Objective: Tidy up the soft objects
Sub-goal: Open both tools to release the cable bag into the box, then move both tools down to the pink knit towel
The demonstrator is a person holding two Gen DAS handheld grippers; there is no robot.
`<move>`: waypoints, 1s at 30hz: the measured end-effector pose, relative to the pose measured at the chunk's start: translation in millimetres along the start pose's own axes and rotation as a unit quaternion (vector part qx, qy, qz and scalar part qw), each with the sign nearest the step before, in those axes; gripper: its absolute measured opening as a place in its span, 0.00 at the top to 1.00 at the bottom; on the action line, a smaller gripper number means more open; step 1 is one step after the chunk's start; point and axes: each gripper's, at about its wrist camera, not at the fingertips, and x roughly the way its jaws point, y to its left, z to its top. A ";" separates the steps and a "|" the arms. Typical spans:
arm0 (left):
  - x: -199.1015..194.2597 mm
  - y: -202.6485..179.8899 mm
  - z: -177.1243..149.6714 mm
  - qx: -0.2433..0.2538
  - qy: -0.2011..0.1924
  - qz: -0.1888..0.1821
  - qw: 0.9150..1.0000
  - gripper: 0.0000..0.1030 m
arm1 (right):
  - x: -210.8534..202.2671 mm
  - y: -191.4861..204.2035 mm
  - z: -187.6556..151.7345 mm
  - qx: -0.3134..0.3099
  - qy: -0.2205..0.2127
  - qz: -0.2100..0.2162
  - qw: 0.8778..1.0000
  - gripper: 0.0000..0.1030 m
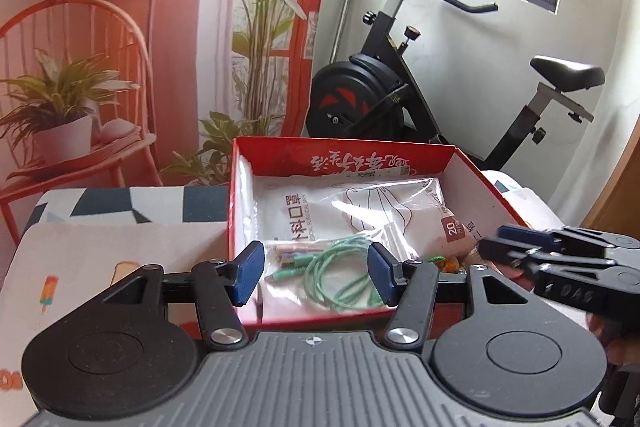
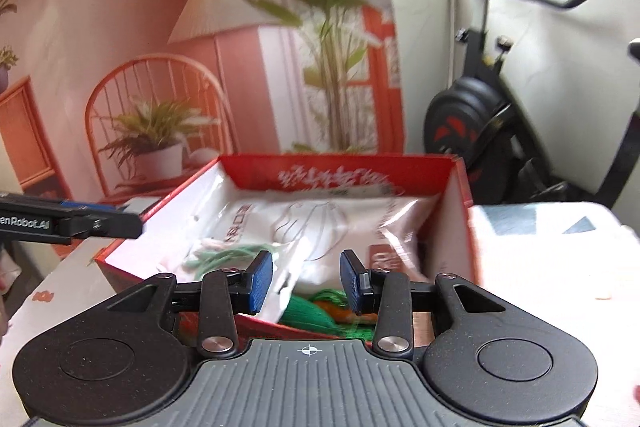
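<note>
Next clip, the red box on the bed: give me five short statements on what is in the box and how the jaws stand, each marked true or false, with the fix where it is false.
1. The red box stands open, with no lid on it. True.
2. The coiled green cable lies outside the box on the bedspread. False: it lies inside the box, on top of the white mask packet.
3. The left gripper has its jaws clamped on the cable. False: the jaws stand apart, and the pads press on nothing.
4. The right gripper is open. True: nothing is pinched between its pads.
5. An exercise bike stands behind the box. True.
</note>
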 end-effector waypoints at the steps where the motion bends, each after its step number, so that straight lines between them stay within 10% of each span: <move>1: -5.3 1.4 -4.0 -0.003 -0.004 0.003 1.000 0.42 | -8.0 -1.4 -2.9 -0.001 -0.009 -0.007 1.000 0.66; 12: -50.0 14.7 -52.5 -0.049 -0.031 0.037 0.998 0.38 | -75.5 -18.7 -50.3 -0.005 -0.058 -0.053 0.997 0.66; 30: 5.0 31.4 -110.8 -0.094 0.059 0.070 0.991 0.37 | -35.8 -39.6 -132.3 0.042 0.049 -0.112 0.992 0.64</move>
